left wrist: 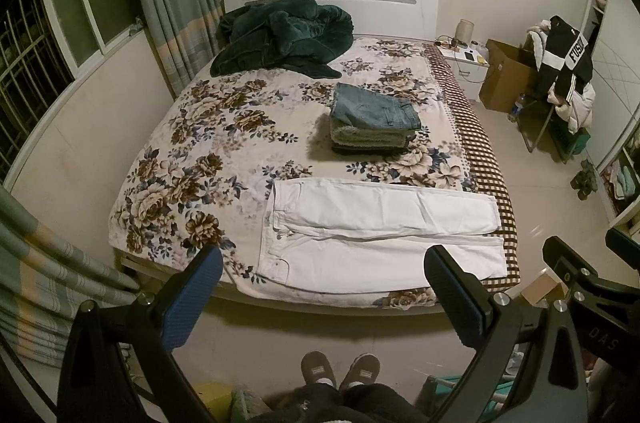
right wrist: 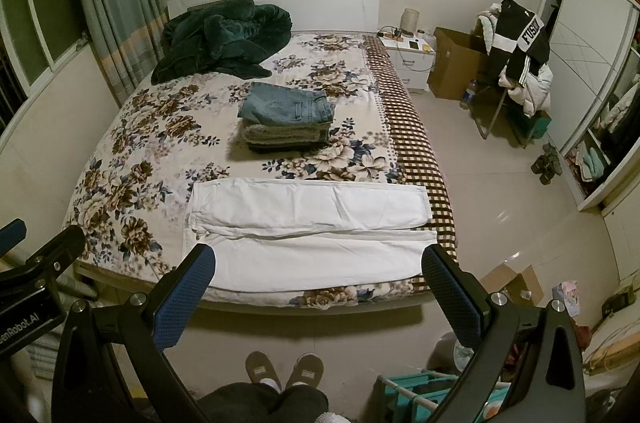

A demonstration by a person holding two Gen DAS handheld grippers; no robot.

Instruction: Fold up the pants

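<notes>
White pants (left wrist: 376, 235) lie flat along the near edge of the floral bed (left wrist: 208, 143), waist to the left, legs to the right, side by side. They also show in the right wrist view (right wrist: 308, 235). My left gripper (left wrist: 324, 263) is open and empty, held above the floor in front of the bed, short of the pants. My right gripper (right wrist: 318, 263) is open and empty, at a similar height beside it; it shows at the right edge of the left wrist view (left wrist: 580, 263).
A stack of folded clothes with jeans on top (left wrist: 374, 119) sits mid-bed. A dark green blanket (left wrist: 280, 39) is heaped by the headboard. Curtains (left wrist: 48, 271) hang at left. A chair with clothes (left wrist: 560, 79), a cardboard box (left wrist: 506, 75) and a nightstand (left wrist: 466, 63) stand right.
</notes>
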